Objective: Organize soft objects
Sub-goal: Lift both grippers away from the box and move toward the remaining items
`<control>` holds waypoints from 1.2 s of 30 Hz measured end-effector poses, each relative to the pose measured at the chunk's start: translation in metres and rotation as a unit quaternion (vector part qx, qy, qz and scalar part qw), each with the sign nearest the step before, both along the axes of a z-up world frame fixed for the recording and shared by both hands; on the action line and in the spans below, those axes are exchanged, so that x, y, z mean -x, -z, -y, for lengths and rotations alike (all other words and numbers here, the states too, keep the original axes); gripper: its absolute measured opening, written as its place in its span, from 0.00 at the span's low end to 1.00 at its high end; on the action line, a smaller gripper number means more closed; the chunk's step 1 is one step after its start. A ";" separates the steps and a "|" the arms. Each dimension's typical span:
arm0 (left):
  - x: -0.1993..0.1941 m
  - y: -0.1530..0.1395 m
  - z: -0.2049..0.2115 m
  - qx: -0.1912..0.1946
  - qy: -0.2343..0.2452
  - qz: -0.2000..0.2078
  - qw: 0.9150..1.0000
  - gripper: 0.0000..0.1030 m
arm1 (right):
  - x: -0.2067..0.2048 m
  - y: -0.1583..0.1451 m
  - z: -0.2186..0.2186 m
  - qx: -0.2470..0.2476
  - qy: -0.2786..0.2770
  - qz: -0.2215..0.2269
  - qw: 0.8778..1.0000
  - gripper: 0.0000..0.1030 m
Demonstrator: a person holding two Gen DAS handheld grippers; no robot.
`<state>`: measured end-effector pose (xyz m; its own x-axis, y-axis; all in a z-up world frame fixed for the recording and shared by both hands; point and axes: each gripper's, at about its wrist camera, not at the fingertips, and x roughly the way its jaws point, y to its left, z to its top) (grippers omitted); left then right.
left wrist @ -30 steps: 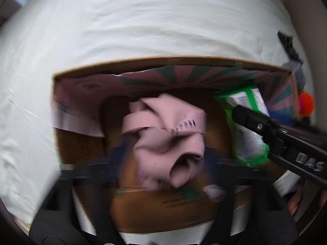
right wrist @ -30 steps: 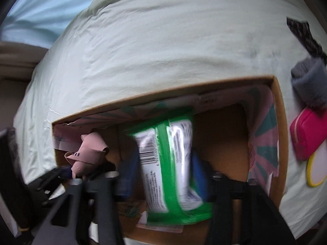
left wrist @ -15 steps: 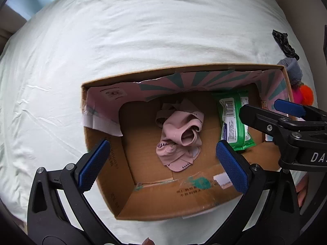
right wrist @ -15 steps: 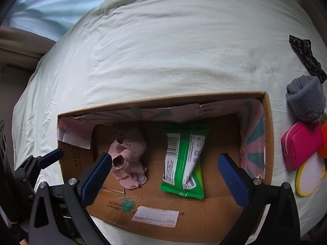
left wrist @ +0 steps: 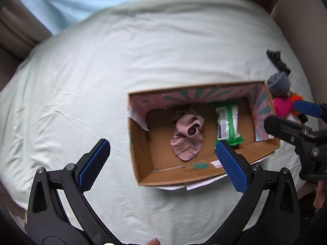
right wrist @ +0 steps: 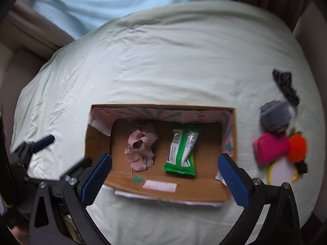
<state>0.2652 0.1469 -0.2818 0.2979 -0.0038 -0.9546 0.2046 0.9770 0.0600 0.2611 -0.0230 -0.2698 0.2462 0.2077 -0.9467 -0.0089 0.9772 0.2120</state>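
Observation:
An open cardboard box (right wrist: 98, 138) (left wrist: 141, 153) sits on a pale bed. Inside lie crumpled pink socks (right wrist: 142, 148) (left wrist: 188, 136) on the left and a green wipes pack (right wrist: 181, 149) (left wrist: 226, 124) on the right. My left gripper (left wrist: 161, 159) is open and empty, raised above the box's left front. My right gripper (right wrist: 163, 171) is open and empty, raised above the box's front wall.
To the right of the box on the bed lie a grey sock roll (right wrist: 274, 116), a pink pouch (right wrist: 269, 149), an orange pom-pom (right wrist: 297, 147), a yellow-rimmed round thing (right wrist: 282, 169) and a black patterned cloth (right wrist: 285, 83). A light blue curtain (right wrist: 114, 2) hangs behind the bed.
Both grippers opened and let go: the pink socks and the wipes pack now lie in the box. Both grippers have pulled up and back from the box.

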 end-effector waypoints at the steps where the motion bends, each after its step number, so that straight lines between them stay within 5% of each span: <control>1: 0.005 -0.013 -0.003 0.004 -0.003 0.012 1.000 1.00 | 0.007 -0.013 -0.001 0.009 -0.004 0.014 1.000 1.00; 10: 0.060 -0.107 -0.023 0.019 -0.041 0.114 0.992 1.00 | 0.078 -0.115 0.006 0.037 0.014 0.147 0.988 1.00; 17: 0.114 -0.162 -0.028 0.021 -0.057 0.187 0.980 1.00 | 0.134 -0.166 0.024 0.061 0.025 0.214 0.975 1.00; 26: 0.175 -0.190 -0.004 0.052 -0.066 0.219 0.972 1.00 | 0.189 -0.179 0.082 0.067 0.052 0.239 0.967 1.00; 36: 0.201 -0.182 0.094 0.073 -0.042 0.225 0.971 1.00 | 0.215 -0.169 0.169 0.071 0.048 0.243 0.966 1.00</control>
